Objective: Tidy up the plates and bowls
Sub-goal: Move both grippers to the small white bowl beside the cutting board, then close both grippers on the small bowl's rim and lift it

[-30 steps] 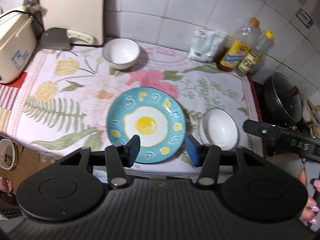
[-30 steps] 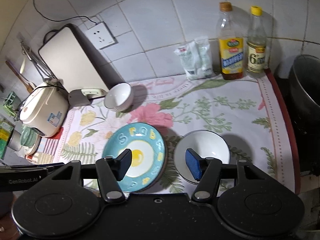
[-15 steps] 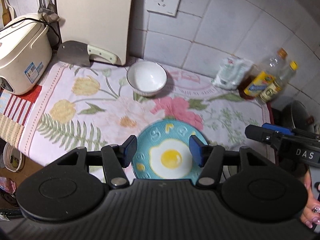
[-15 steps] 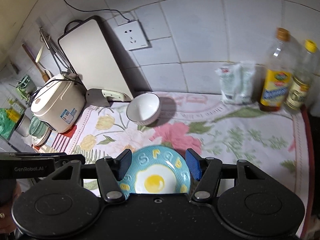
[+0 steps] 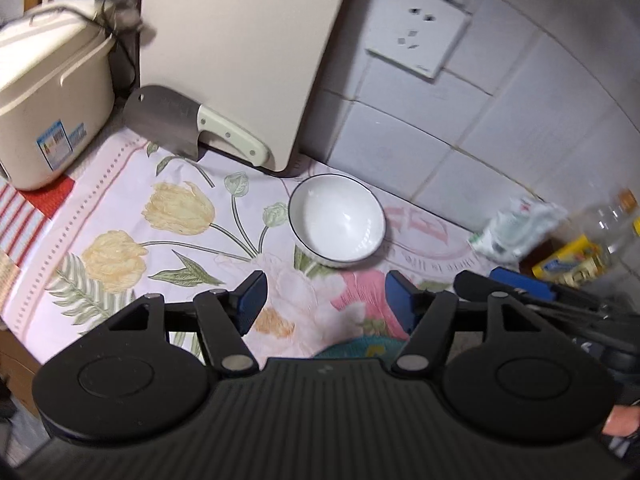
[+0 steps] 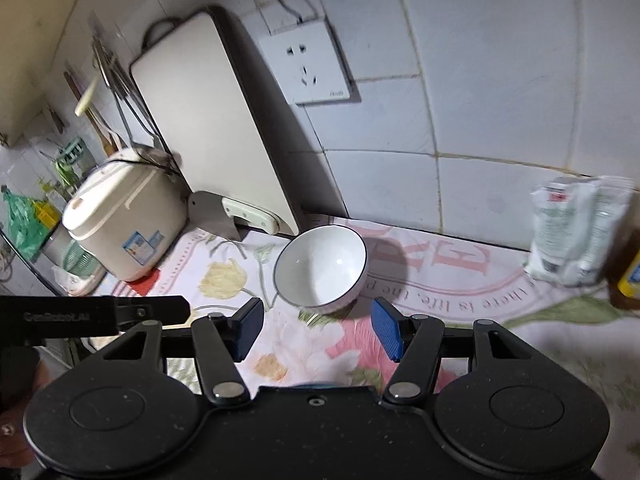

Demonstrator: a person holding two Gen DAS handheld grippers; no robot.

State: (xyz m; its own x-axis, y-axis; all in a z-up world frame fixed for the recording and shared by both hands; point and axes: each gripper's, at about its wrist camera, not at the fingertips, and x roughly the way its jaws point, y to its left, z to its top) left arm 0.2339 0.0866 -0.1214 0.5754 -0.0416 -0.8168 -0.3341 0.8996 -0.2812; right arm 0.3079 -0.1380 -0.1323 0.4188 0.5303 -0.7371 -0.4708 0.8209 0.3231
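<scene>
Both grippers have moved forward past the blue plate [image 5: 360, 350] (only its far edge shows). The left gripper [image 5: 325, 300] is opening, empty; the right gripper [image 6: 318, 330] stands half-wide, empty. The white bowl [image 5: 336, 222] sits far, near the wall.

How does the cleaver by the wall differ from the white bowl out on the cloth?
The cleaver is flat grey metal with a cream handle; the white bowl is round and deep, with a thin dark rim line. The cleaver leans on edge against the cutting board; the bowl sits upright and alone on the floral cloth. The bowl looks empty. Neither is in a gripper.
</scene>
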